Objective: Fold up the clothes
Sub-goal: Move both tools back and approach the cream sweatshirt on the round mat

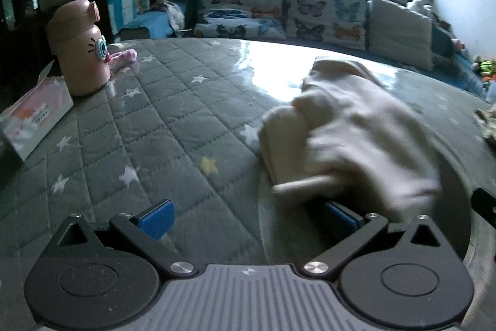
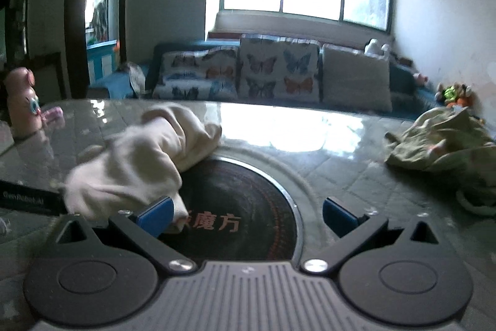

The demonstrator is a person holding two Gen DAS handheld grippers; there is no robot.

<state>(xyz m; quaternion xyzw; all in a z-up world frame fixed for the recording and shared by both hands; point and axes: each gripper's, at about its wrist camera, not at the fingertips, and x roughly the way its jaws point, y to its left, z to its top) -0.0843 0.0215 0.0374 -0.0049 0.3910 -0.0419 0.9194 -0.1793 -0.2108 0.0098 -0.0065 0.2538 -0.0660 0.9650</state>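
A cream garment lies bunched and partly folded on the grey quilted table cover; it looks blurred. My left gripper is open, and the garment's near edge drapes over its right fingertip. In the right wrist view the same cream garment lies at the left, touching the left fingertip of my open right gripper. Nothing sits between its fingers. A crumpled olive-green garment lies at the table's right side. A black part of the left gripper shows at the left edge.
A round black cooktop with lettering is set in the table under the right gripper. A pink bottle and a tissue box stand at the table's left. A sofa with butterfly cushions runs behind the table under a window.
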